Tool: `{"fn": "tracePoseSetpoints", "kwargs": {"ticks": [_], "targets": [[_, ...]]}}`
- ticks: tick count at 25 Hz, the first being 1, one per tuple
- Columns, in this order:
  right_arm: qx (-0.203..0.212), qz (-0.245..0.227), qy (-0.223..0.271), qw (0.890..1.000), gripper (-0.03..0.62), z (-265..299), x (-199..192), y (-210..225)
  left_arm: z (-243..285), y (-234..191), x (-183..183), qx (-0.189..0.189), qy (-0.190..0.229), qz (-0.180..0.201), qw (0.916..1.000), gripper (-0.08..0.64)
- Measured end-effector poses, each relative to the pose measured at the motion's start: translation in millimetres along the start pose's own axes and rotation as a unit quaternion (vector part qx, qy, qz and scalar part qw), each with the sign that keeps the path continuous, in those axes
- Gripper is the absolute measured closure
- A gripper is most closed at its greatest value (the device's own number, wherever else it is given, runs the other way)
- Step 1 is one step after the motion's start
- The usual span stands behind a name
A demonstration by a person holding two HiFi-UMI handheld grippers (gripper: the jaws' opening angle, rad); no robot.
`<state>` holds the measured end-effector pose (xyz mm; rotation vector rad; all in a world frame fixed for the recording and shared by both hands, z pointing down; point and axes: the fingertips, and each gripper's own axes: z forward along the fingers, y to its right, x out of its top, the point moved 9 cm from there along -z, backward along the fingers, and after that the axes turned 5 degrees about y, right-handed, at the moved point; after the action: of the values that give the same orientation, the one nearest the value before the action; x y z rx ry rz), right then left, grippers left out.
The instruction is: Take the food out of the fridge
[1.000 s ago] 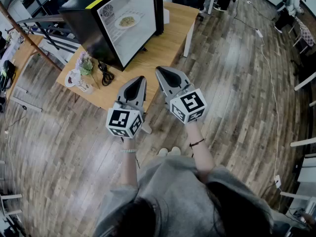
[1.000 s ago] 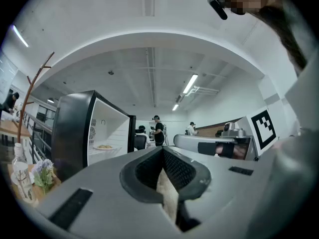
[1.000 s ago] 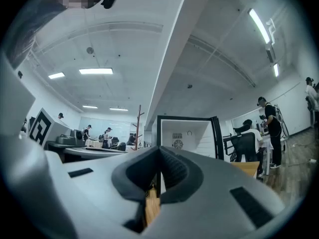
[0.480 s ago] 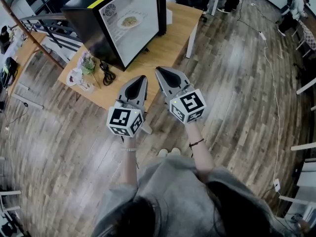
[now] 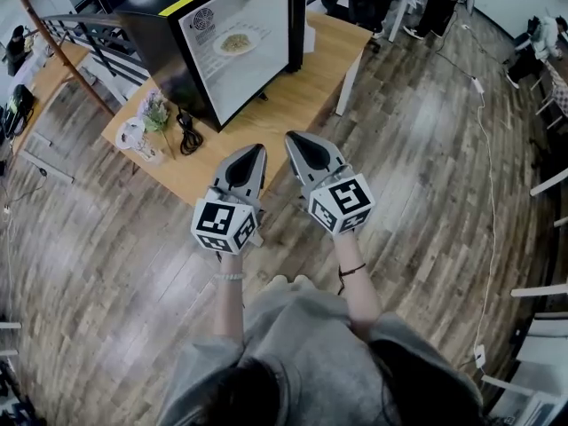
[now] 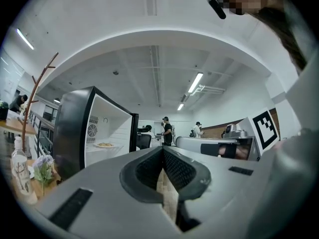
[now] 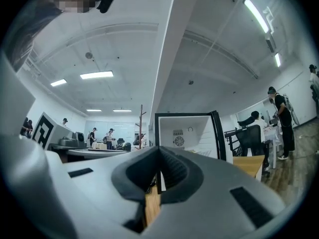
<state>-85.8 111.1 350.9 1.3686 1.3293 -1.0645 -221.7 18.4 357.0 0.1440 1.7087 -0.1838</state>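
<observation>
both claws closed, nothing held
my left claw (image 5: 255, 153) and right claw (image 5: 296, 140) hang side by side at the table's (image 5: 293, 87) near edge, jaws pressed together, facing the fridge (image 5: 160, 16).

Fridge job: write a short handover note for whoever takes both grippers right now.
Left gripper: shut, empty, touching nothing.
Right gripper: shut, empty, beside the left one.
Plate of food: on the shelf inside the fridge, which stands on the table ahead.
Done: nothing taken out yet.
Left: move in, open a gripper, grip the plate, bring it out.
</observation>
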Motion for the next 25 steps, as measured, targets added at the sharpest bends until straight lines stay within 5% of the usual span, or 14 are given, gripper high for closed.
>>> {"fn": "tracePoseSetpoints", "kwargs": {"ticks": [12, 25], "targets": [[0.005, 0.039, -0.01, 0.999, 0.583, 26, -21, 36, 26, -11, -8, 0.019, -0.019, 0.036, 0.999, 0.552], [0.007, 0.029, -0.01, 1.0, 0.583, 92, -24, 91, 94, -63, -12, 0.015, 0.0, 0.026, 0.9996, 0.552]]}}
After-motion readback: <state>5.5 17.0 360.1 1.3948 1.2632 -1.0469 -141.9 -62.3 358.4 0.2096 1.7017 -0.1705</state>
